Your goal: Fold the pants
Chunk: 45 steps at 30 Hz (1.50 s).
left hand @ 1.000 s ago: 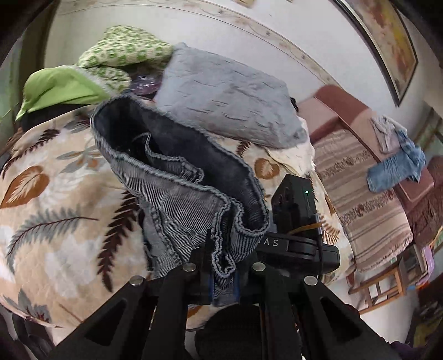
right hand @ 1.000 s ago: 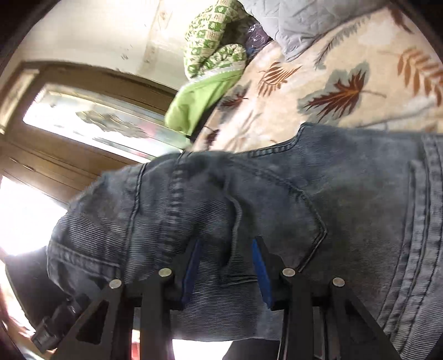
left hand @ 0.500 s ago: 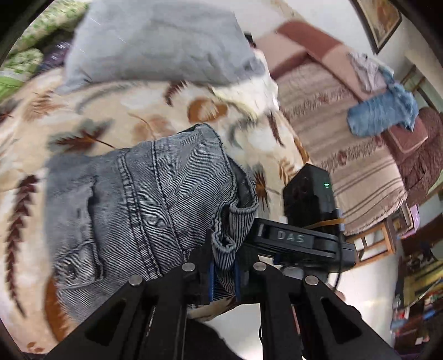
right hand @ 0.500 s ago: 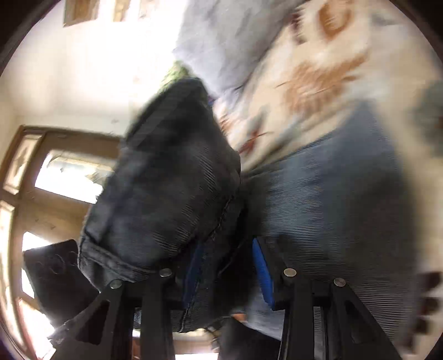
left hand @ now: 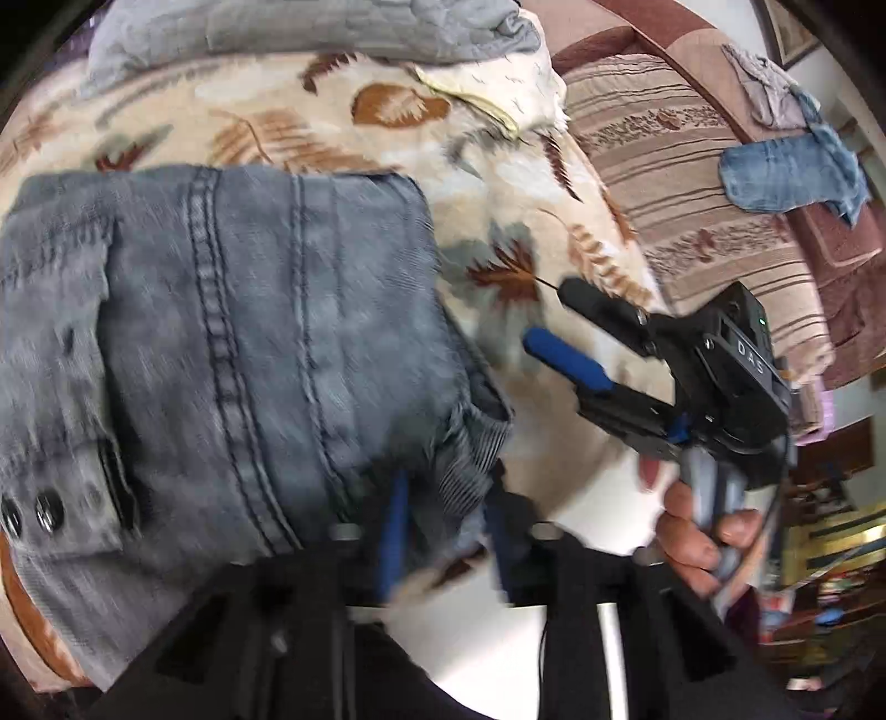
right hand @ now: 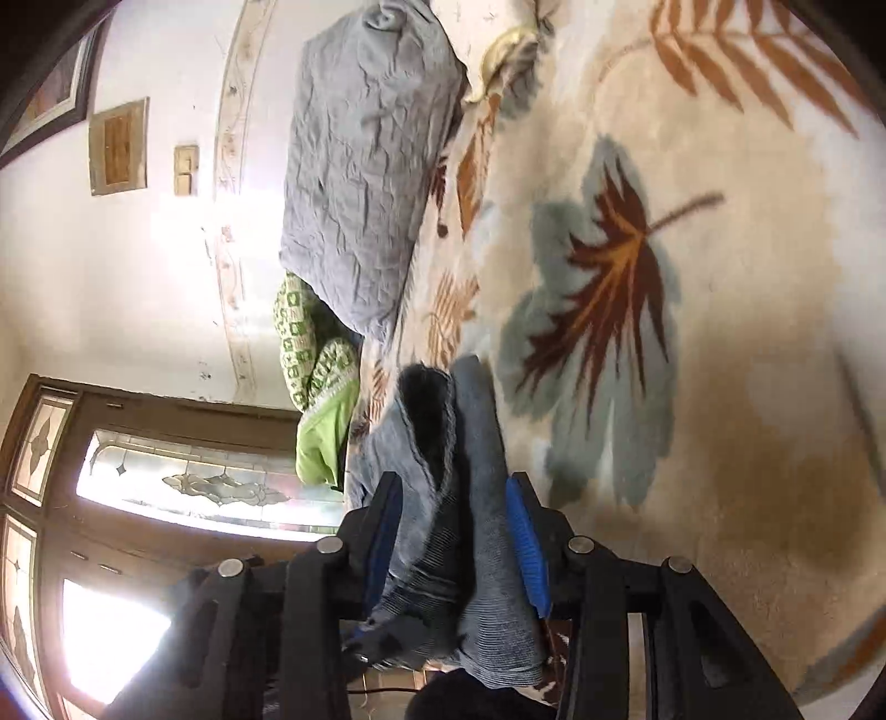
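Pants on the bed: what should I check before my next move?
1. Pants folded, flat on blanket: ok.
2. Right tool open, apart from the pants: ok.
3. Left tool holding the hem: cannot tell, blurred.
4. Hem smooth: not ok, bunched.
5. Grey pillow apart from the pants: ok.

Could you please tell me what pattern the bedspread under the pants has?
Cream bedspread printed with brown, orange and grey-green leaves; right wrist view shows it best.
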Each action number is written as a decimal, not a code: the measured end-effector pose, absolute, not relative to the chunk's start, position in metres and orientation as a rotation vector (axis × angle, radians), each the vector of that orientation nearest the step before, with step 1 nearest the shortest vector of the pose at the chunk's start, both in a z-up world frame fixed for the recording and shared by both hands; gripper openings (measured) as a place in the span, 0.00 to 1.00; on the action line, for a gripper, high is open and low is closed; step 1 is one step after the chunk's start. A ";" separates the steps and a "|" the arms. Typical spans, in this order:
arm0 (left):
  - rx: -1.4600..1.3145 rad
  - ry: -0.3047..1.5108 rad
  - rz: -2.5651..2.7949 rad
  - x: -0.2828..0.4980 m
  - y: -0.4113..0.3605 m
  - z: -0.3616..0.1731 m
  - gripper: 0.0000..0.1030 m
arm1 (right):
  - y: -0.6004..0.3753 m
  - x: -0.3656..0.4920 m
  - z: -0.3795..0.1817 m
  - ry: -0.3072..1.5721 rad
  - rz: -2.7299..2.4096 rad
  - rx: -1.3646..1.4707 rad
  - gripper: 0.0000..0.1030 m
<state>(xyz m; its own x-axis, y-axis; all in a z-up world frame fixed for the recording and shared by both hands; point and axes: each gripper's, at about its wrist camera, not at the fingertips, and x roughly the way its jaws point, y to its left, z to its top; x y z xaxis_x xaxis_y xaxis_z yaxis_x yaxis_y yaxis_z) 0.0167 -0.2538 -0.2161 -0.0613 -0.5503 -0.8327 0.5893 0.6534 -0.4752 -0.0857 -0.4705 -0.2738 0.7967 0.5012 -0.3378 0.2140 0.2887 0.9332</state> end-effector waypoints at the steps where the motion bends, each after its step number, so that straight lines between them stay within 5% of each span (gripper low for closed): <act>1: 0.036 1.353 -0.953 0.014 -0.252 -0.210 0.52 | -0.474 -0.087 -0.267 0.661 0.212 1.266 0.50; 2: 0.053 1.346 -0.963 0.011 -0.249 -0.203 0.60 | -0.476 -0.087 -0.260 0.657 0.212 1.244 0.51; 7: 0.170 1.137 -0.876 0.011 -0.220 -0.154 0.69 | -0.472 -0.068 -0.230 0.655 0.226 1.145 0.51; 16: 0.334 0.935 -0.352 0.087 -0.157 -0.156 0.69 | -0.421 0.004 -0.188 0.709 0.267 0.974 0.51; 27: 0.392 1.008 -0.307 0.113 -0.157 -0.231 0.70 | -0.372 0.066 -0.230 0.933 0.123 0.704 0.51; 34: 0.325 1.003 -0.357 0.093 -0.138 -0.247 0.71 | -0.363 0.028 -0.249 0.969 0.096 0.585 0.37; 45: 0.295 0.976 -0.402 0.067 -0.128 -0.198 0.71 | -0.380 -0.026 -0.219 0.893 0.069 0.649 0.36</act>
